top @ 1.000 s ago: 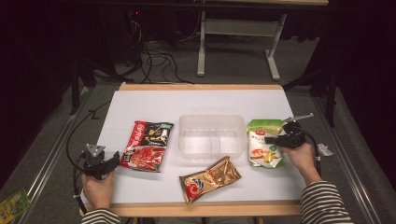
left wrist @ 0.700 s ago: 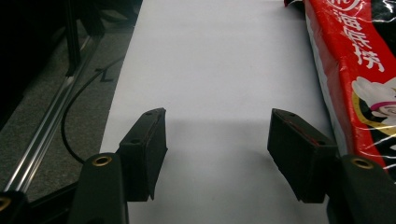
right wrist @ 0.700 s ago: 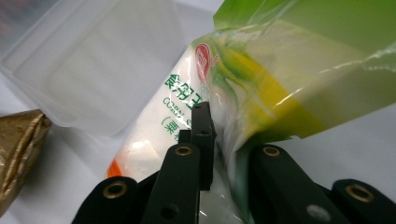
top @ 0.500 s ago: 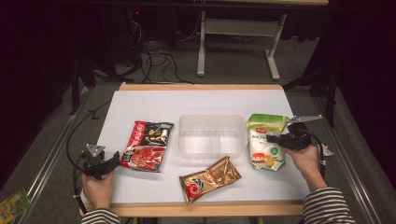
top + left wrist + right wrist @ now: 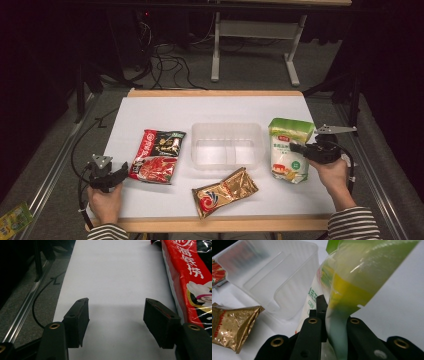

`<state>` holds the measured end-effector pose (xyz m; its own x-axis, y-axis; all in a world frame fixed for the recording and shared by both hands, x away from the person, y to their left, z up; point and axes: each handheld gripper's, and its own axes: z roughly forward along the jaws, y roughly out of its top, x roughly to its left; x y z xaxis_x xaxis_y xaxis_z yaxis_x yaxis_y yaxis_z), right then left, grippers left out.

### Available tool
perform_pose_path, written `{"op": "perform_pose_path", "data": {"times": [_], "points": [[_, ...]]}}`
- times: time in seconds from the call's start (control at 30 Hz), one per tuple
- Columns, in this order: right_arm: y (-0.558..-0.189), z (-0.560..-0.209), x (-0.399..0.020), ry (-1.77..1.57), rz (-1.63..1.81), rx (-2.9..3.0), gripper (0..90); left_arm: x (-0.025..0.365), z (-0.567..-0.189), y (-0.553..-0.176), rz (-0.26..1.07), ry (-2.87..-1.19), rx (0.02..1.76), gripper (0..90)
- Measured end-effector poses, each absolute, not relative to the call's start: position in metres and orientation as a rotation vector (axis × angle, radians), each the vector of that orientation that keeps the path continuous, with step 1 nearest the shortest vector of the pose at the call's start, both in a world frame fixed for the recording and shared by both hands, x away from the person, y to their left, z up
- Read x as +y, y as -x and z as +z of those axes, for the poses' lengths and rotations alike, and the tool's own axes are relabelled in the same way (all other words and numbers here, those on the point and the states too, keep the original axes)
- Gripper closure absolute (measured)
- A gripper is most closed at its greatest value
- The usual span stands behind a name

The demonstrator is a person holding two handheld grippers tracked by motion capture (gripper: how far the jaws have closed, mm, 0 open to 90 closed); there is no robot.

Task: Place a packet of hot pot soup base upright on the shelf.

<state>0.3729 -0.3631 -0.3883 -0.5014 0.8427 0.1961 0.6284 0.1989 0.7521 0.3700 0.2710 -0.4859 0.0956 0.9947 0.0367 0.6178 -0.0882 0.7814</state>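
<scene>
Lifting since earlier, right hand-held gripper just closed on green-white pouch

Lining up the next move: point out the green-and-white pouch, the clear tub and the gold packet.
green-and-white pouch point(image 5: 286, 150), high view, middle of its white front.
clear tub point(image 5: 227, 128), high view, far rim.
gold packet point(image 5: 226, 192), high view, centre of the foil face.

On the white table we count three food pouches: one red-and-black, one gold, one green-and-white. We also count one clear plastic container and two handheld grippers, left and right.
</scene>
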Motion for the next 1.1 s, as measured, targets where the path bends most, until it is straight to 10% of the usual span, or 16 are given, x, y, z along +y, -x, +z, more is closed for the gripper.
{"op": "perform_pose_path", "data": {"times": [1.1], "points": [[-0.340, -0.355, -0.353, -1.272, 1.395, 2.171, 89.0, 0.271, -0.486, -0.370, 0.803, -1.774, 1.583, 37.8]]}}
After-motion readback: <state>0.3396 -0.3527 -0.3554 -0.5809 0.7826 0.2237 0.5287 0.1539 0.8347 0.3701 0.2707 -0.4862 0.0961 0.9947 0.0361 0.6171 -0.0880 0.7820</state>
